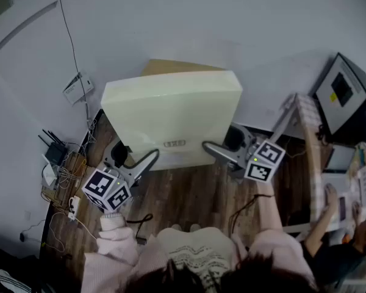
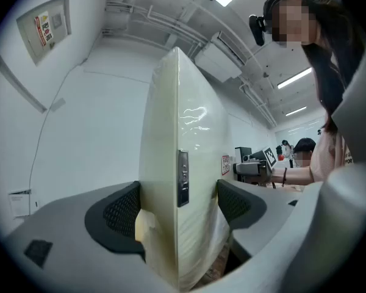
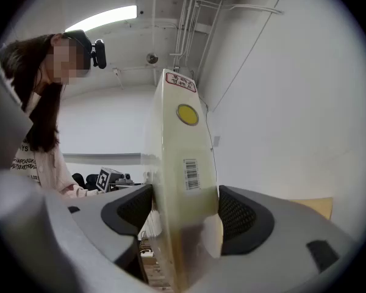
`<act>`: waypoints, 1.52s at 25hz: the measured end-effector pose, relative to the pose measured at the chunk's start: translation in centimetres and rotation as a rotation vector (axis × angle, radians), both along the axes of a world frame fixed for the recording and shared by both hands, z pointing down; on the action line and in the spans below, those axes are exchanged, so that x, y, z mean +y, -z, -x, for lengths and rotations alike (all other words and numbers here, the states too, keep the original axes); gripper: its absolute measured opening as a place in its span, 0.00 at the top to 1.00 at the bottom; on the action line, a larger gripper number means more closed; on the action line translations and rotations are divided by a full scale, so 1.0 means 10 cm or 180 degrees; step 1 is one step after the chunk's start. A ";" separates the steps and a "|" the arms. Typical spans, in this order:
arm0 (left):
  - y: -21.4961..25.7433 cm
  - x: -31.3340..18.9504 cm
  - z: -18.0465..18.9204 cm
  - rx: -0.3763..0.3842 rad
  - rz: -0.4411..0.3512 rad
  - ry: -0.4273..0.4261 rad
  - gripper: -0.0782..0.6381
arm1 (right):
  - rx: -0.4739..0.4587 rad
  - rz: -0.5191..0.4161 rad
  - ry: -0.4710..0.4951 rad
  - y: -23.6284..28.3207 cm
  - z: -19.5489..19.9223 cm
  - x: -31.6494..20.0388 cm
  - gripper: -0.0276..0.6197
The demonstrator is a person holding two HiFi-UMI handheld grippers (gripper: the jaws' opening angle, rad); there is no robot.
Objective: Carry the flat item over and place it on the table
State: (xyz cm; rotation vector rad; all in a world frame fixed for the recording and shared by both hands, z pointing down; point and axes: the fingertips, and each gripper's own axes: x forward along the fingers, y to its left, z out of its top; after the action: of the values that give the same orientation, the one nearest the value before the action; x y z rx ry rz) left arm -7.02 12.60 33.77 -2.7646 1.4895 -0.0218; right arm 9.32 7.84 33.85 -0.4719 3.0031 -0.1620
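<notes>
The flat item is a cream box (image 1: 171,108) wrapped in clear film, held in front of a white wall. My left gripper (image 1: 147,161) clasps its lower left edge and my right gripper (image 1: 210,148) its lower right edge. In the left gripper view the box (image 2: 183,133) stands as an upright slab between the jaws of the left gripper (image 2: 178,209), both pads against it, a small dark label on its narrow edge. In the right gripper view the box (image 3: 180,163), with a barcode and a yellow sticker, fills the right gripper (image 3: 184,212). Whether it rests on the floor I cannot tell.
A brown board (image 1: 171,66) leans on the wall behind the box. Cables and a router (image 1: 58,157) clutter the floor at left. At right stands a table (image 1: 308,145) with a black device (image 1: 348,96) beyond it, and another person (image 1: 335,224) sits there.
</notes>
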 end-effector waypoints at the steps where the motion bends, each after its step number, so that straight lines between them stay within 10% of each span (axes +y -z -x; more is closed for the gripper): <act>1: 0.00 0.00 -0.01 0.0000 0.0003 0.0000 0.35 | -0.0001 0.0000 -0.0006 0.00 0.00 0.00 0.45; 38: -0.14 -0.33 -0.23 0.0032 0.0112 0.0195 0.35 | 0.0035 -0.0027 0.0208 -0.11 -0.20 -0.43 0.44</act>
State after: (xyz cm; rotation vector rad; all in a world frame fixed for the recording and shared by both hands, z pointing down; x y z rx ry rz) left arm -4.68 9.33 35.20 -2.7490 1.5912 -0.0347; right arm 11.33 3.51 34.90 -0.3753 3.0302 -0.1521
